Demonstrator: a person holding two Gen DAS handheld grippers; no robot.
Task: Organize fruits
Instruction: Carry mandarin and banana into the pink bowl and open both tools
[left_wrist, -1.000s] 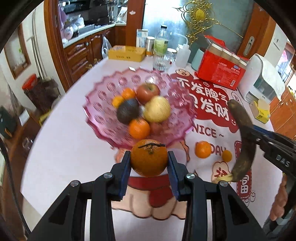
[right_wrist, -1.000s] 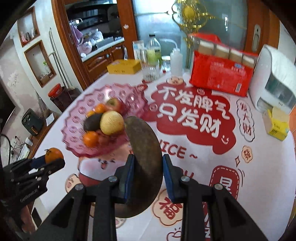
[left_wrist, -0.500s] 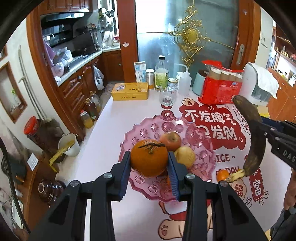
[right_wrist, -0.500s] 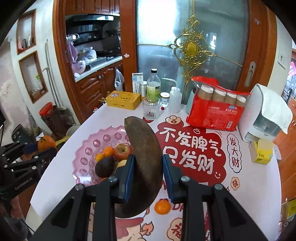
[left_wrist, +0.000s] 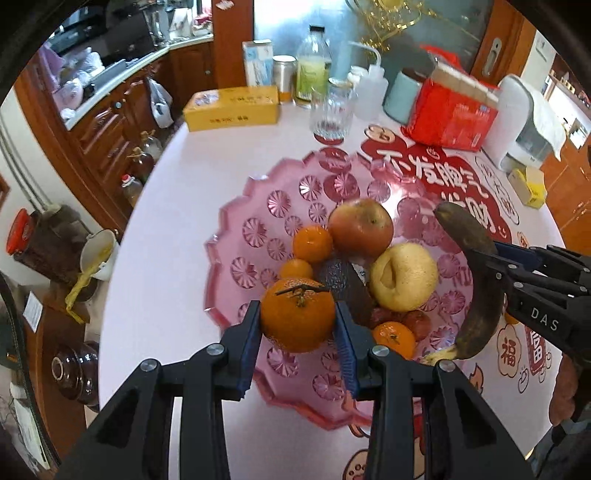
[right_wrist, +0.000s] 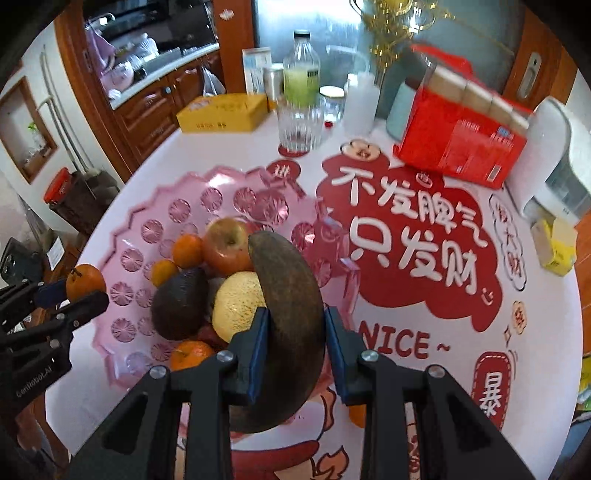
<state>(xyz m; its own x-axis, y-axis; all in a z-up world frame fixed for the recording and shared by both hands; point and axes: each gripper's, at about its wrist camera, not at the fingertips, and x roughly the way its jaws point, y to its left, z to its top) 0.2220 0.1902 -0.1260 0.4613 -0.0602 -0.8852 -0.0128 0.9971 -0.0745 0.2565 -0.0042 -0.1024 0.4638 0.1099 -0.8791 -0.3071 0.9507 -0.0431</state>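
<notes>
My left gripper (left_wrist: 298, 323) jaws pinch an orange (left_wrist: 297, 314) above the pink bowl (left_wrist: 236, 258); right gripper (right_wrist: 291, 339) jaws clamp a blackened banana (right_wrist: 288, 295), bowl fruit just ahead.

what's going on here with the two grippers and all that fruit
A person is sorting fruit into a pink glass bowl using two handheld grippers. The left gripper is shut on an orange, held above the bowl's near side. The right gripper is shut on a very dark, overripe banana, held over the bowl's right side. An apple, a pear, an avocado and small oranges already lie in the bowl.
</notes>
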